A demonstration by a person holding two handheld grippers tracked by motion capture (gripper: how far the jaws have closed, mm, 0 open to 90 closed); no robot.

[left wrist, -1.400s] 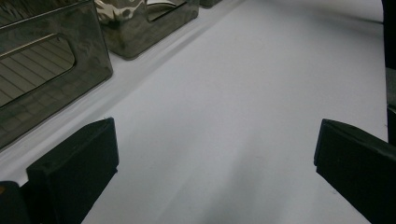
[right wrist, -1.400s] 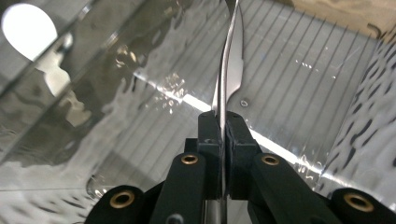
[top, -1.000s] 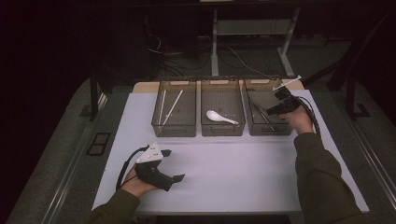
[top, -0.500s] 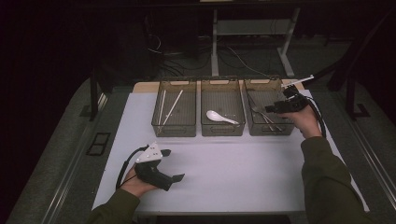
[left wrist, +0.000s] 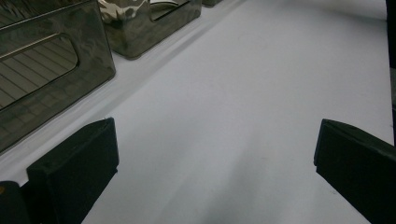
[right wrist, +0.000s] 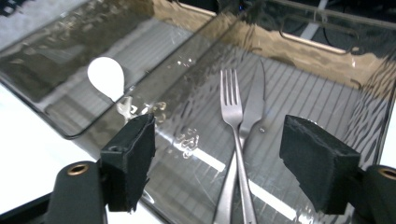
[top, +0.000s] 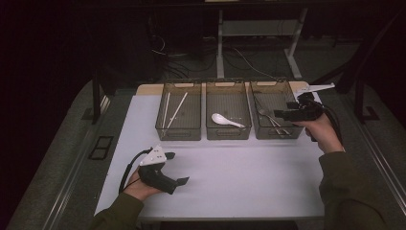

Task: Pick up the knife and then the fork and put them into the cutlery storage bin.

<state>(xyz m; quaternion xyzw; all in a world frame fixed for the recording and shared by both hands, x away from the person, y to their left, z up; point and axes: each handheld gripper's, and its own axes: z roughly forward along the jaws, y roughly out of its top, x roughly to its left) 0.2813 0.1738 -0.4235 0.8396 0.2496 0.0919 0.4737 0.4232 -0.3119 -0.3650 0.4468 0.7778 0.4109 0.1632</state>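
High view shows three smoked, see-through bins in a row at the far side of the white counter. The right hand-held gripper hangs over the near right part of the right bin, carried by the person's right hand. Its jaws have just been opening, and in the right gripper view they stand well apart with nothing between them. Below that gap, on the ribbed floor of the bin, lie a metal fork and a metal knife. The two cross each other, the fork's tines pointing toward the bin's far wall and the knife blade just beside them on the right. Neither pad touches the cutlery.

A white spoon lies in the middle bin; its bowl also shows through the clear walls in the right gripper view, off to the left. Two pale chopsticks lie lengthwise in the left bin.

The left hand-held gripper rests low at the near left of the counter, held by the left hand and well apart from the bins. In the left gripper view its jaws are spread wide over bare white counter, gripping nothing, with the bins' near walls off to the upper left.
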